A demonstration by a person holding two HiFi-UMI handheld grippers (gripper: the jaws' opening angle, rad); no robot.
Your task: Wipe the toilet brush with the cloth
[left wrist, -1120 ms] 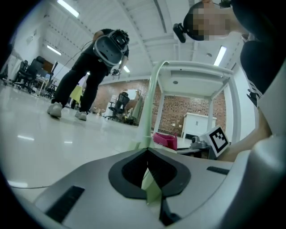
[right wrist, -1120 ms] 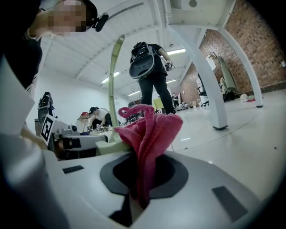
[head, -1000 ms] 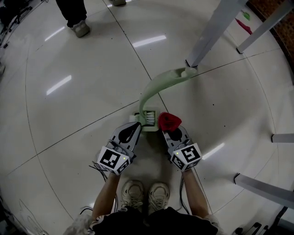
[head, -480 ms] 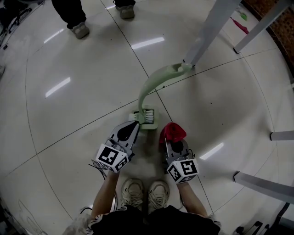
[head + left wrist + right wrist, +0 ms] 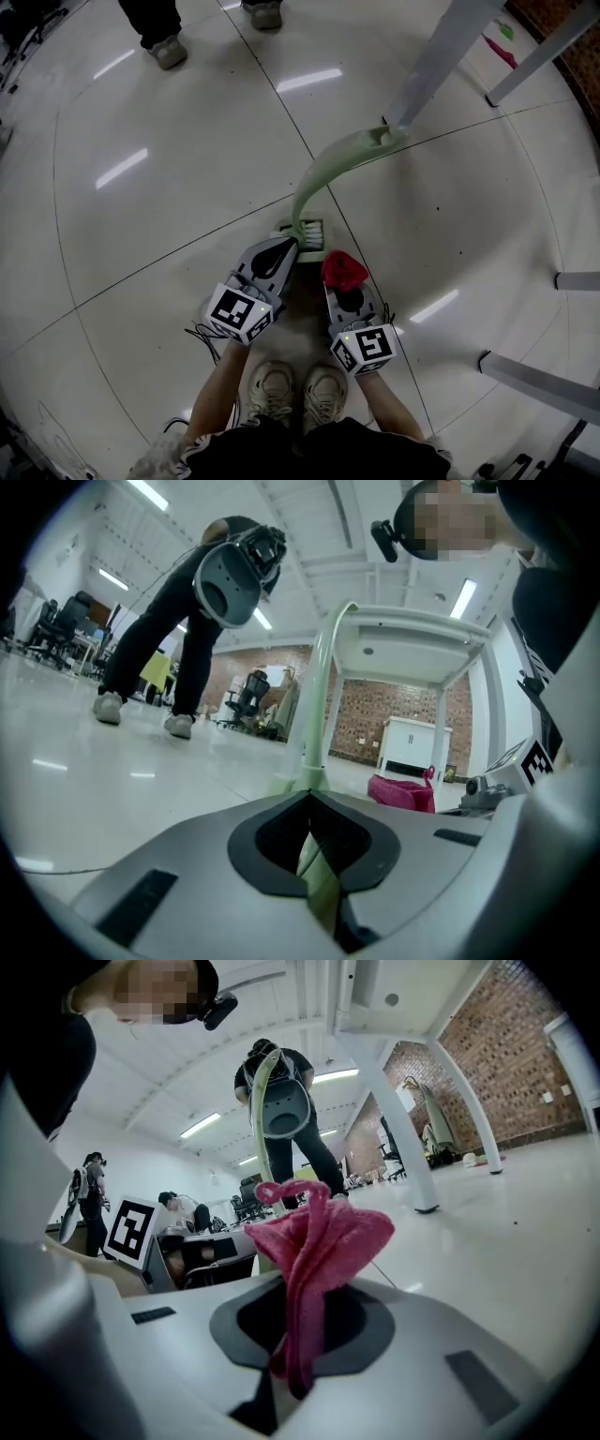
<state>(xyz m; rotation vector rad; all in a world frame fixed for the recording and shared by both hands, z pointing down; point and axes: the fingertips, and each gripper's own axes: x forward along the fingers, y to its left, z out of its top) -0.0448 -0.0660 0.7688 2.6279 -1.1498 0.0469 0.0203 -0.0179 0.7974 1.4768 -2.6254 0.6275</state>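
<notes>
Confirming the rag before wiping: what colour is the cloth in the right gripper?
The cloth is pinkish red; the right gripper view shows it best.

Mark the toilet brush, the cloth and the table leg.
toilet brush (image 5: 319, 171): head view, on its curved green handle.
cloth (image 5: 319, 1237): right gripper view, on the bunched pink fabric.
table leg (image 5: 436, 61): head view, midway along the leg.

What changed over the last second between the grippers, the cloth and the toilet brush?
The right gripper, shut on the red cloth, pulled back toward the person, so the cloth went from right beside the brush head to slightly nearer the person. Nothing was grasped or released. The left gripper stayed shut on the toilet brush.
</notes>
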